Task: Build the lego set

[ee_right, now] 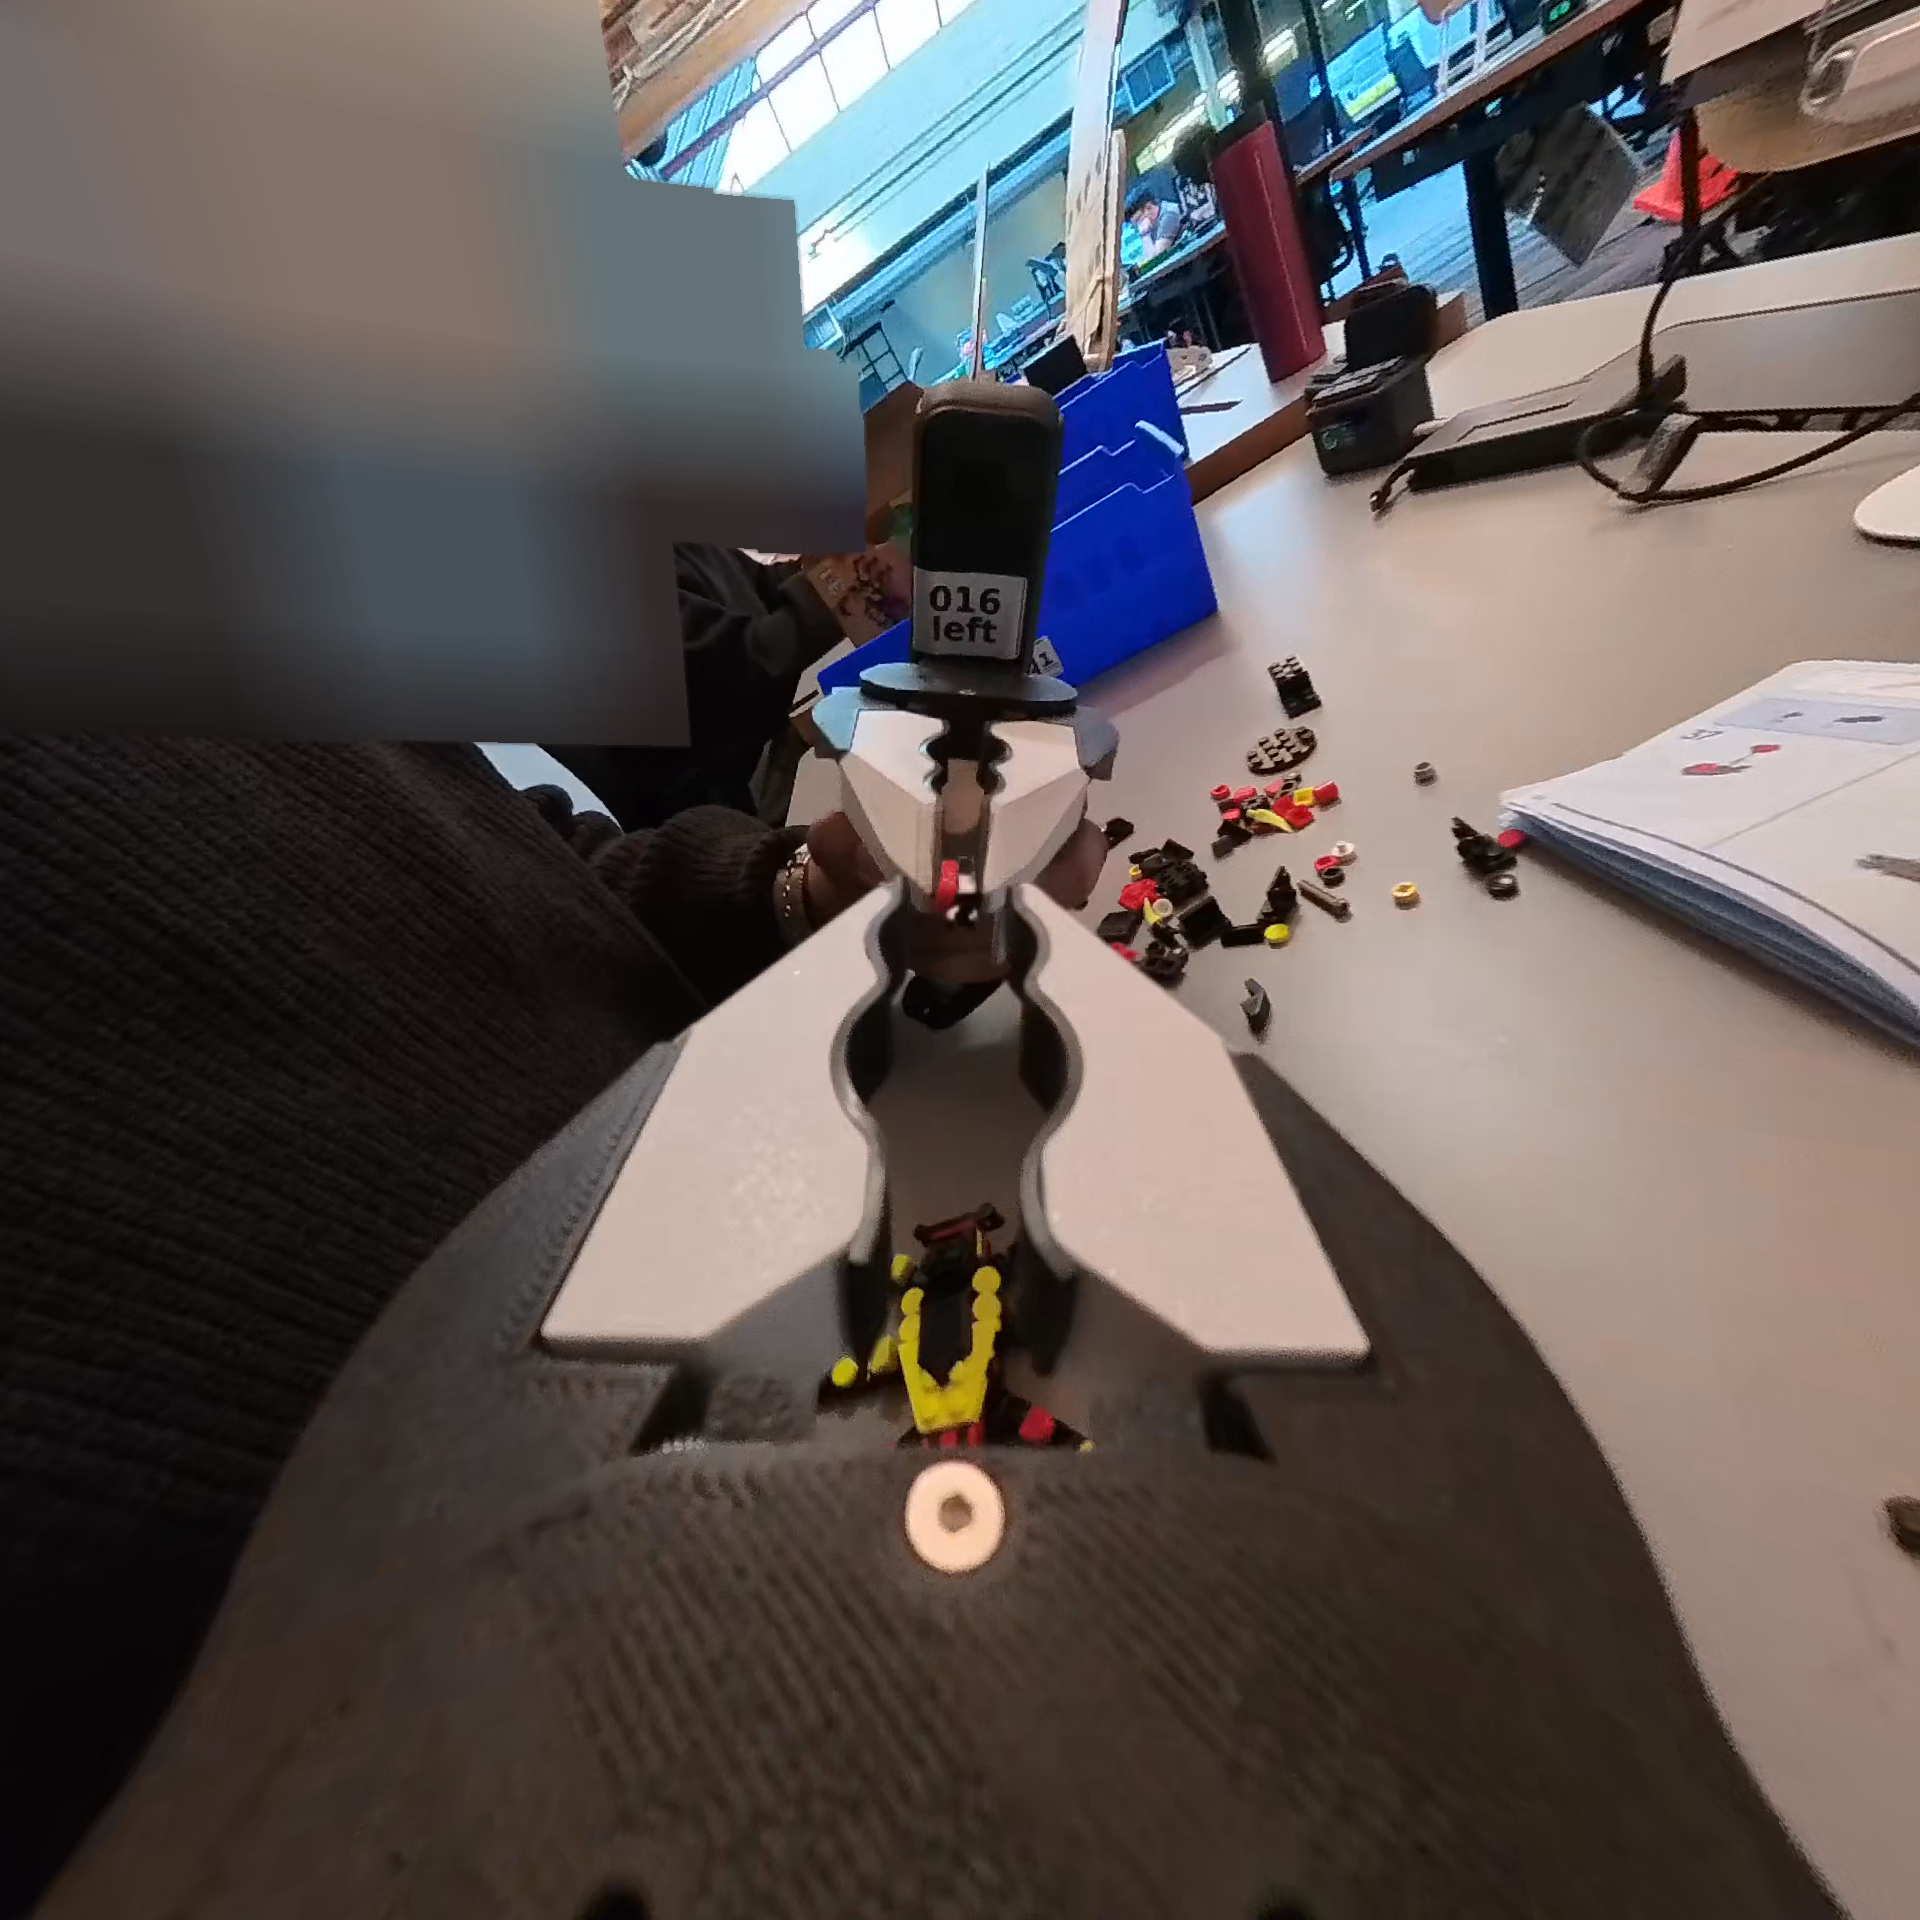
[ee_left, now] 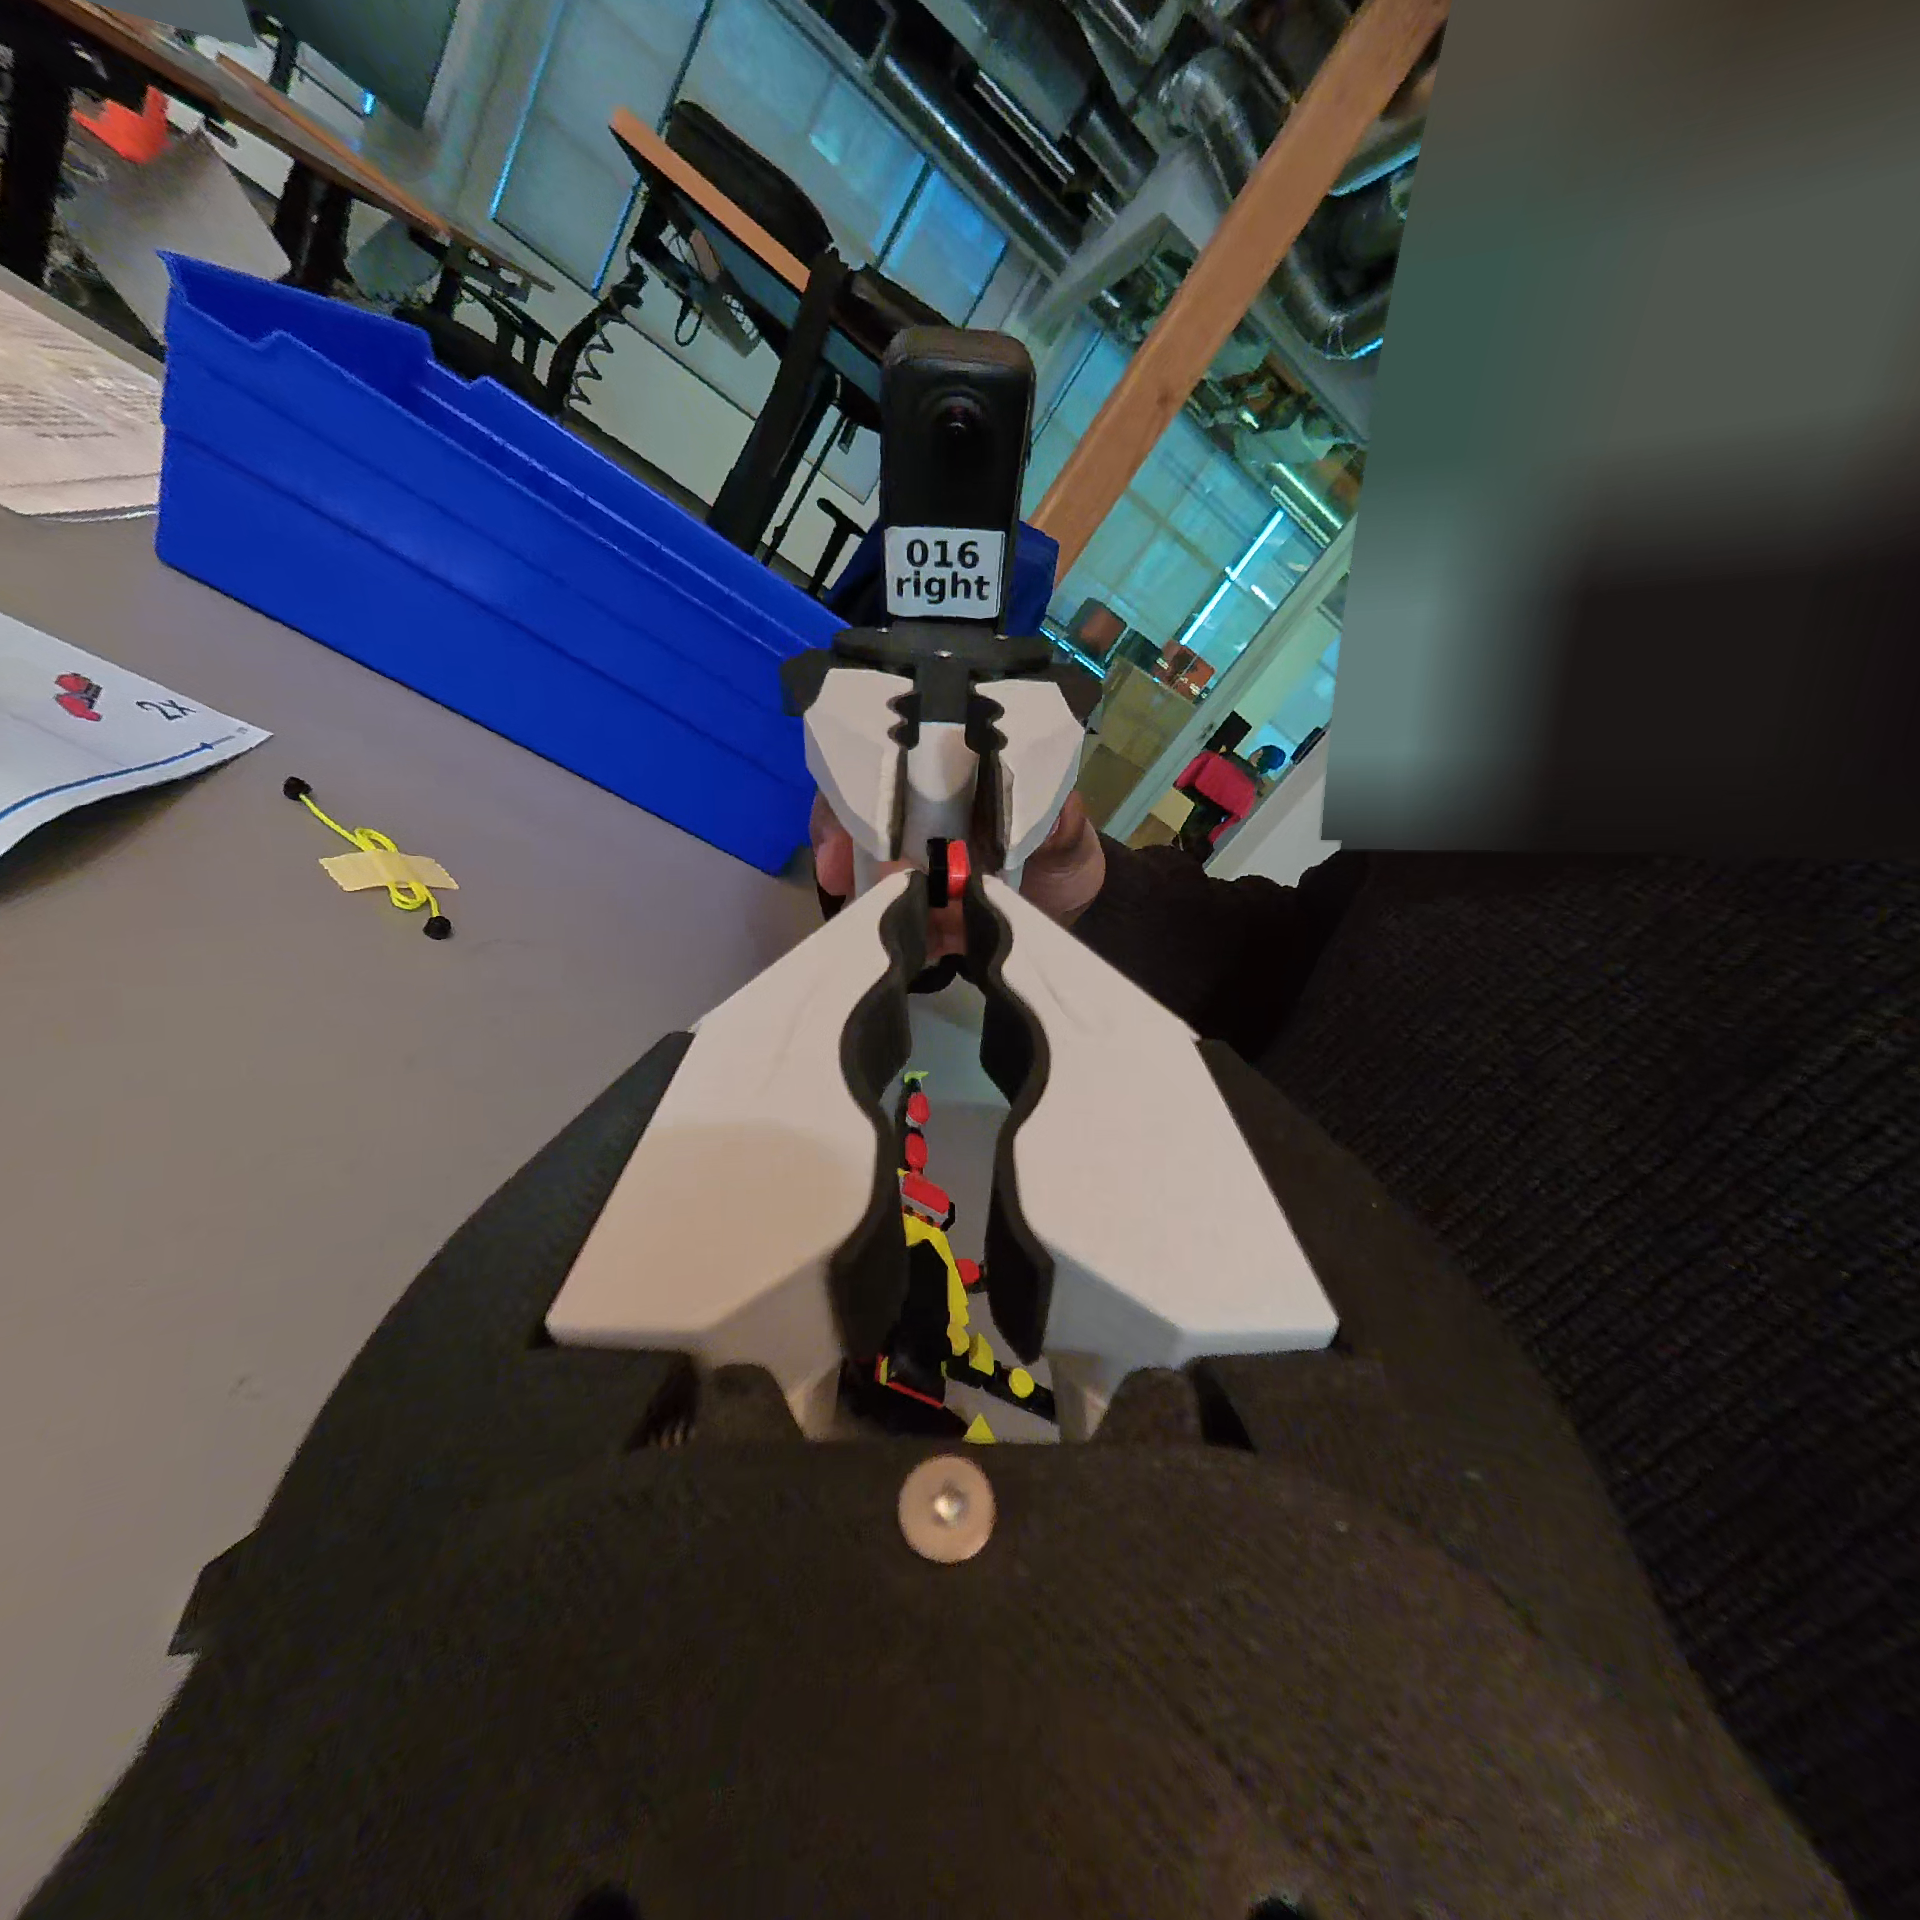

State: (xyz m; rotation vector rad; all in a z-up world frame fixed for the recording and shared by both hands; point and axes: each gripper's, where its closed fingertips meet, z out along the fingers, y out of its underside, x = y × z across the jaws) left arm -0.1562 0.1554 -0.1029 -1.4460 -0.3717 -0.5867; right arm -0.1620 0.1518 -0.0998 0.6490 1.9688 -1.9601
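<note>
**Tip to tip over the car, one red piece between**

The left gripper (ee_left: 948,899) and right gripper (ee_right: 956,904) face each other nose to nose above the bench (ee_right: 1455,1195), their tips all but touching. A small red piece (ee_left: 951,868) sits exactly at that meeting point. Both pairs of fingers are drawn in to a narrow gap. The left pair looks the tighter, but I cannot tell which pair actually grips the piece, or whether both do.

The half-built yellow, black and red car (ee_right: 951,1340) lies on the bench directly below, seen through the gap between each gripper's fingers. Its long axis runs along the line the two grippers share, not across it. Neither gripper touches it, and both look about equally near.

The piece would therefore have to travel straight down, and the car's studs would meet it lengthwise. The loose bricks (ee_right: 1226,873) and the instruction booklet (ee_right: 1714,831) lie off to the right gripper's right.
</note>
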